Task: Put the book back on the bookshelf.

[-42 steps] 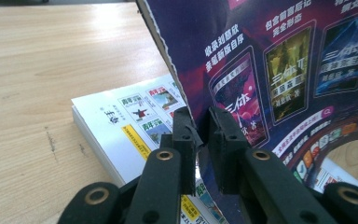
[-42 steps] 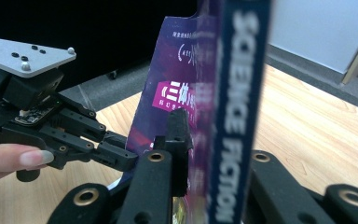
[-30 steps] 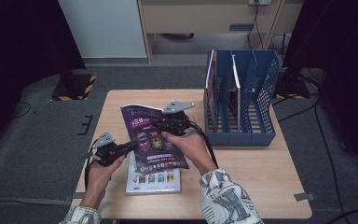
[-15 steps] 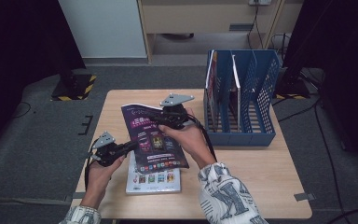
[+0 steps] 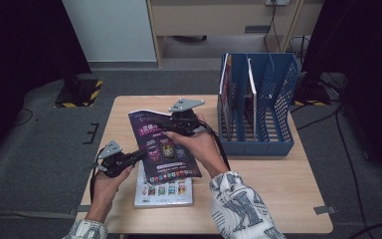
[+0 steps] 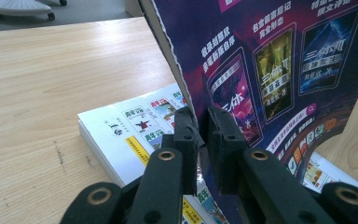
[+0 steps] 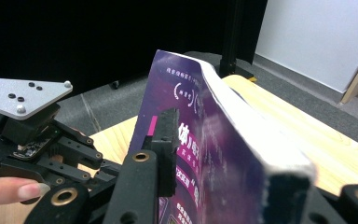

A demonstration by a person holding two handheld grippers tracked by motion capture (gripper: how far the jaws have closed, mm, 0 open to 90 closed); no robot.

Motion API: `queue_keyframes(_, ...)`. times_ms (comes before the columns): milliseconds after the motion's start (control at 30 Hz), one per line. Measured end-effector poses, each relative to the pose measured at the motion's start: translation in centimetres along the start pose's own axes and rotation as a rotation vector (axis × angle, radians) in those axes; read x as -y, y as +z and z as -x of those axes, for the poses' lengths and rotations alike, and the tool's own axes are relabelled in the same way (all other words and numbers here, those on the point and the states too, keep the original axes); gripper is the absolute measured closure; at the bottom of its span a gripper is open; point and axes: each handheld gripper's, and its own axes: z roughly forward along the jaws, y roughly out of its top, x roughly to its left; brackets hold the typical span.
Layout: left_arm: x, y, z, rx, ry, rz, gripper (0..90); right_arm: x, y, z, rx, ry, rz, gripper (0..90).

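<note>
Mid-handoff: left gripper (image 5: 138, 156) jaws clamp the glossy purple paperback book (image 5: 165, 148), right gripper (image 5: 165, 122) jaws just loosening around its top edge; next, blue plastic file rack (image 5: 278, 107) at 2 o'clock.

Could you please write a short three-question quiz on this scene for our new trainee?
1. True or false: the purple book lies flat on the table.
2. What lies on the table under the purple book? A) a white book B) a mug C) a keyboard
3. Which gripper pinches the purple book's edge with its jaws nearly closed?

Key:
1. False: both grippers hold it raised and tilted.
2. A, the white book.
3. The left gripper; the right gripper straddles the book's thickness at its far end, and its jaws have just been opening.
</note>
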Motion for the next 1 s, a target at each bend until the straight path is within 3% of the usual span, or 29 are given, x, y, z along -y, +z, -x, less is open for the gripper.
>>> queue_keyframes(233, -0.14, -0.24, 0.19, -0.011, 0.004, 0.004, 82.2, -0.37, -0.15, 0.13, -0.010, 0.000, 0.002, 71.7)
queue_keyframes(600, -0.15, -0.24, 0.23, -0.012, 0.014, 0.006, 82.2, -0.26, -0.13, 0.08, -0.009, 0.008, 0.023, 82.0)
queue_keyframes(1000, -0.15, -0.25, 0.23, -0.011, 0.014, 0.006, 82.1, -0.14, -0.02, 0.08, -0.026, 0.021, 0.022, 81.9)
